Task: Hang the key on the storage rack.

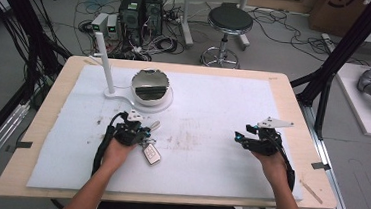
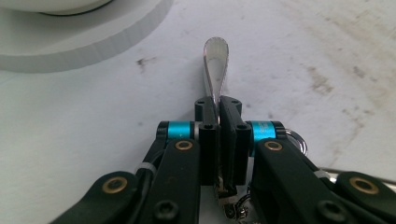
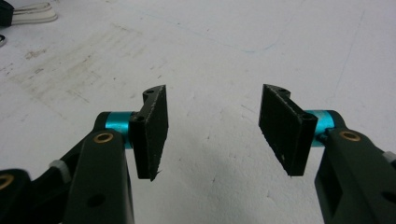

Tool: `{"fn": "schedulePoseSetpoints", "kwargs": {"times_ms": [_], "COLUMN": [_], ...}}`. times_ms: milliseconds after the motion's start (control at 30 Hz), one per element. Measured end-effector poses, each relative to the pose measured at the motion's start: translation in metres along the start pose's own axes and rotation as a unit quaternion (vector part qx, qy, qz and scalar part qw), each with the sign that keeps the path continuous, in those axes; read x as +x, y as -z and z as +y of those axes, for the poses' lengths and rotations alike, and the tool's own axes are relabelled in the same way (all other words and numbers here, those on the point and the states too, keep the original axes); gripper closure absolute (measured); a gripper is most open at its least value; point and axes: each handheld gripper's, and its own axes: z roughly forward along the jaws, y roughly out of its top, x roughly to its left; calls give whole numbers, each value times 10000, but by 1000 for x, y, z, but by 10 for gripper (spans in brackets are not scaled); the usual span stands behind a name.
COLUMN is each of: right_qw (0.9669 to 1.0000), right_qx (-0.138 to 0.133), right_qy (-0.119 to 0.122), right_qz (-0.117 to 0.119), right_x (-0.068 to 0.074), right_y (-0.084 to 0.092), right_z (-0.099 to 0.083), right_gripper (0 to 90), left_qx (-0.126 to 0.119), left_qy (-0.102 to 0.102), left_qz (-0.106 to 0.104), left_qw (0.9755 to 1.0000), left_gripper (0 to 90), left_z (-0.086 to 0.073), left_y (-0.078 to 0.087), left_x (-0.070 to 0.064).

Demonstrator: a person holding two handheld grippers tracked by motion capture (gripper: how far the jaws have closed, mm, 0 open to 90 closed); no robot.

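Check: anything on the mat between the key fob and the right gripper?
Bare: the high view shows just stained white mat between key fob and right gripper.

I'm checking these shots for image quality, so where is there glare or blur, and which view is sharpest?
High view: soft and low in detail, bright glare off the shiny bowl. Left gripper view: the key blade gleams at its tip, and the jaw arms at the bottom edge blur. Right gripper view: the pads are crisp, while the mat beyond softens.
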Motion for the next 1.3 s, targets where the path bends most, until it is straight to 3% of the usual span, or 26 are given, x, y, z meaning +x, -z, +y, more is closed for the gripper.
{"fn": "schedulePoseSetpoints", "kwargs": {"times_ms": [67, 100, 167, 233, 267, 367, 533, 600, 767, 867, 1000, 1100, 1300], "right_qw": [10000, 10000, 10000, 10000, 10000, 10000, 10000, 10000, 10000, 10000, 9999, 9999, 9996], "right_qx": [4, -7, 6, 13, 11, 34, 14, 15, -14, -48, -89, -119, -210], "right_qy": [-4, 11, 9, 19, 26, 45, 31, 38, 36, 19, -12, -35, -159], "right_qz": [5, 11, 33, 41, 32, 58, 42, 38, 14, -15, -51, -71, -104], "right_x": [0, 0, 0, 1, 2, 2, 2, 3, 3, 1, -2, -3, -7], "right_y": [0, 0, -1, -2, -2, -3, -3, -3, 0, 2, 4, 6, 9], "right_z": [0, 0, 0, 1, 1, 1, 2, 2, 1, 1, 0, 0, -1], "right_gripper": [433, 433, 433, 434, 434, 435, 438, 440, 442, 442, 442, 442, 442], "left_qx": [-12, -72, -104, -103, -97, -79, -200, -218, -361, -654, -1063, -1281, -1782], "left_qy": [-47, 38, 211, 294, 328, 252, 28, -13, 177, 432, 701, 722, 799], "left_qz": [62, 34, 89, 221, 248, 286, 231, 230, 277, 189, 142, 169, 329], "left_qw": [10000, 10000, 9997, 9993, 9991, 9992, 9995, 9995, 9988, 9967, 9918, 9890, 9802], "left_gripper": [850, 830, 712, 520, 493, 508, 753, 810, 816, 817, 818, 817, 817], "left_z": [-2, -3, -5, -8, -10, -15, -19, -19, -22, -21, -17, -15, -14], "left_y": [3, 4, 7, 8, 9, 11, 12, 12, 16, 23, 40, 55, 87], "left_x": [6, 8, 12, 13, 13, 10, 3, 3, 6, 11, 21, 28, 42]}}
